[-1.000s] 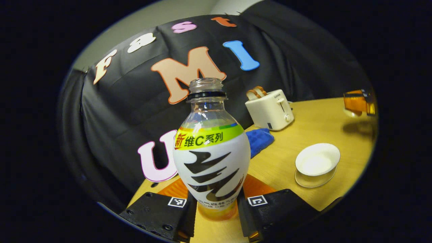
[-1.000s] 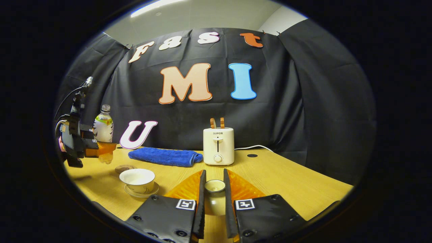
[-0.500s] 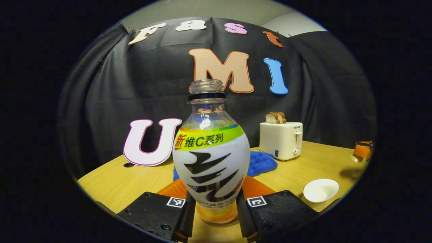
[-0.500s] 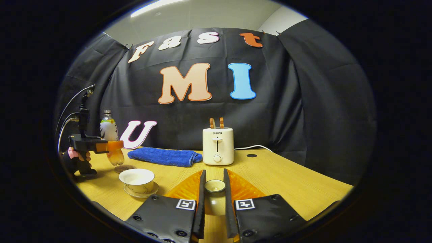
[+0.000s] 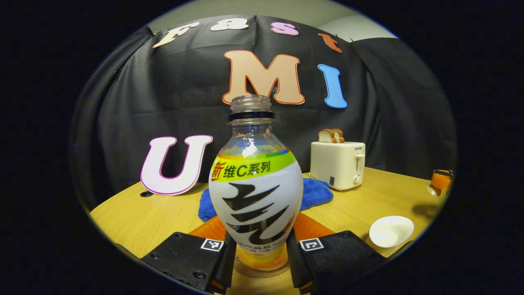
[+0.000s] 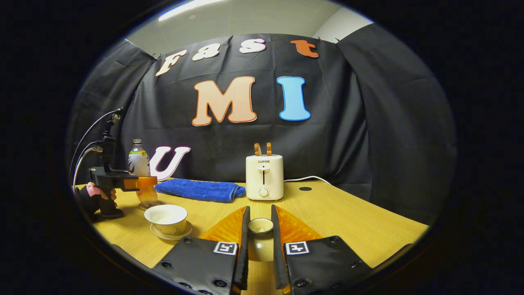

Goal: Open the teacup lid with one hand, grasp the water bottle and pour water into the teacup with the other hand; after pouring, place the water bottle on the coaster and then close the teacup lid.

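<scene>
My left gripper (image 5: 258,256) is shut on the lower body of an uncapped water bottle (image 5: 256,192), which stands upright. In the right gripper view that bottle (image 6: 139,164) sits low over a round brown coaster (image 6: 150,205), held by the left gripper (image 6: 141,183) and a hand (image 6: 96,192); I cannot tell whether the base touches it. The white teacup (image 6: 168,214) stands uncovered on its saucer (image 6: 174,235) just right of the coaster, and also shows as the teacup (image 5: 391,231). My right gripper (image 6: 260,241) is shut on the teacup lid (image 6: 260,227), held above the table.
A white toaster (image 6: 264,177) with bread stands at the back of the wooden table (image 6: 348,221). A folded blue towel (image 6: 200,190) lies to its left. In the left gripper view the toaster (image 5: 337,164) and towel (image 5: 315,193) sit behind the bottle.
The left gripper has brought the bottle from a tilt to upright and lowered it onto or just above the coaster. The right gripper and lid have stayed still.
</scene>
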A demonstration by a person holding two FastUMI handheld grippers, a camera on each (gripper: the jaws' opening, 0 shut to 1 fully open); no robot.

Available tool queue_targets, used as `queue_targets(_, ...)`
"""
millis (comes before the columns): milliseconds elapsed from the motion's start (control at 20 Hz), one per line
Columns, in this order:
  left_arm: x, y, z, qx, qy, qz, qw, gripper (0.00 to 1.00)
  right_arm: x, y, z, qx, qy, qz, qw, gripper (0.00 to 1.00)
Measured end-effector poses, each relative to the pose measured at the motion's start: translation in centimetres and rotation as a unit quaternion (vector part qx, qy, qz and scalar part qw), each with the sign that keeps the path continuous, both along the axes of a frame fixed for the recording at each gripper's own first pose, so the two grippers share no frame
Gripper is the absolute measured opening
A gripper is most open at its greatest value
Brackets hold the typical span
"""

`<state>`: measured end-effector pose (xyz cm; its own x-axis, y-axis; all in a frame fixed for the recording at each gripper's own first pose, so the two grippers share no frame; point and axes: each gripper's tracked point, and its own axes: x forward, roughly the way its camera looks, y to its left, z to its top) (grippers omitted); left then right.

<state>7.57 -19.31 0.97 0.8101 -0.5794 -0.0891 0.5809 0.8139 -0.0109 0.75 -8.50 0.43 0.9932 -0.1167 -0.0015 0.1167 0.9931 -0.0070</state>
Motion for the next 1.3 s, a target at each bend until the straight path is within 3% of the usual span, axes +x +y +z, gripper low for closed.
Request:
queue_targets(950, -1.1, 0.7, -1.0, 0.013, 0.013, -0.004, 1.000, 0.69, 0.0, -0.1, 0.0, 0.000, -0.001, -0.002, 1.000, 0.27)
queue_targets(1150, -1.0, 0.4, -0.6, 0.010, 0.006, -0.004, 1.000, 0.81, 0.0, -0.1, 0.0, 0.000, -0.001, -0.002, 1.000, 0.27)
queue_targets(1300, -1.2, 1.1, 0.0, -0.006, -0.011, 0.009, 1.000, 0.96, 0.1, -0.1, 0.0, 0.000, -0.001, -0.002, 1.000, 0.27)
